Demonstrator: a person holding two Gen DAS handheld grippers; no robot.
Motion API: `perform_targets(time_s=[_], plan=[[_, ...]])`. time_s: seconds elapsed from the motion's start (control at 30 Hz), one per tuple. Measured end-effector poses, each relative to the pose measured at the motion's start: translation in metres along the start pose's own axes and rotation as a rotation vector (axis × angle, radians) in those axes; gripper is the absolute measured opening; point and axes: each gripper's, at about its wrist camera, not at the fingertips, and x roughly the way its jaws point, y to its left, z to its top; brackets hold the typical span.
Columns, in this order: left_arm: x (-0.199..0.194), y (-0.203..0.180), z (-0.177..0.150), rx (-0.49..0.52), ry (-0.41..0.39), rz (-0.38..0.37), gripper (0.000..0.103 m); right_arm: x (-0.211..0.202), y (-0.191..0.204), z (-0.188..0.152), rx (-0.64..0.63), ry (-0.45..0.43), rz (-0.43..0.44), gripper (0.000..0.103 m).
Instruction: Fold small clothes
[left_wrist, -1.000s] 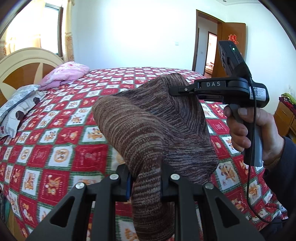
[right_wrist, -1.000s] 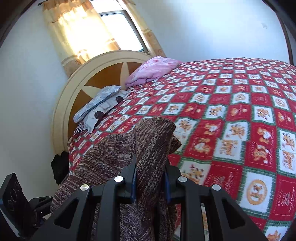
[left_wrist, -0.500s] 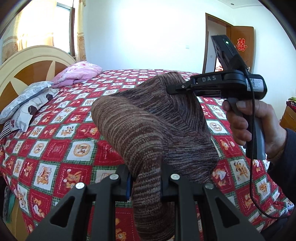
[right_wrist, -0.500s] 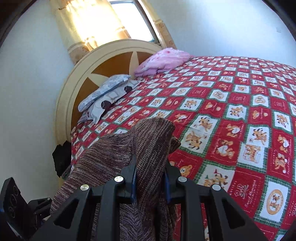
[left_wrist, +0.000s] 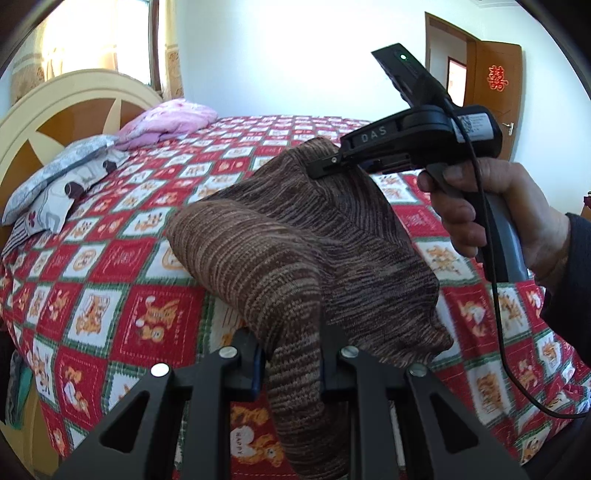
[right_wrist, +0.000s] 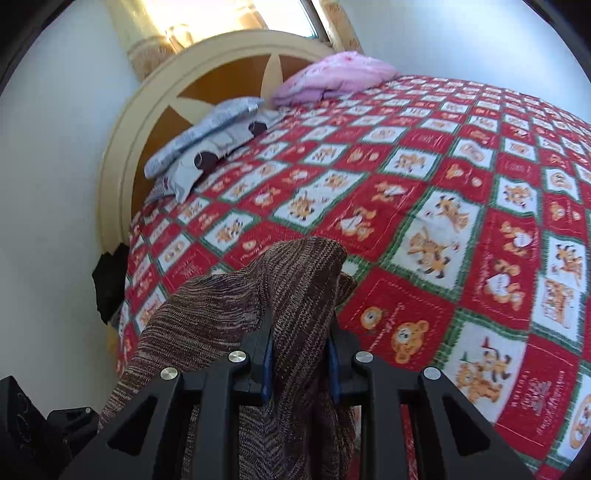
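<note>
A brown striped knit garment (left_wrist: 280, 251) hangs in the air above the bed, stretched between both grippers. My left gripper (left_wrist: 290, 363) is shut on one bunched end of it at the bottom of the left wrist view. My right gripper (right_wrist: 299, 354) is shut on the other end (right_wrist: 295, 291). In the left wrist view the right gripper (left_wrist: 334, 164) shows at the upper right, held by a hand (left_wrist: 491, 218), pinching the garment's far corner.
A bed with a red, white and green patterned cover (left_wrist: 122, 254) lies below. A pink folded blanket (left_wrist: 166, 120), grey pillows (left_wrist: 55, 184) and a round cream headboard (right_wrist: 147, 122) are at the far end. A wooden door (left_wrist: 496, 81) stands at the right.
Both grippers have swung with the garment towards the headboard side and tilted down towards the bed. Both grips on the garment are unchanged.
</note>
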Motion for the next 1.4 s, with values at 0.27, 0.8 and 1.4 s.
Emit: perform_targets(time_s=[0.27, 0.8, 1.4], plan=[[0.017, 0.004, -0.025, 0.009, 0.044, 0.056, 0.023, 0.050, -0.013, -0.011, 0.040, 0.060, -0.053, 0.023], [-0.022, -0.005, -0.026, 0.072, -0.038, 0.143, 0.057, -0.018, -0.021, -0.048, 0.083, -0.085, -0.054, 0.042], [0.033, 0.026, -0.022, 0.131, -0.125, 0.480, 0.077, -0.028, 0.025, -0.143, -0.091, 0.055, -0.084, 0.040]])
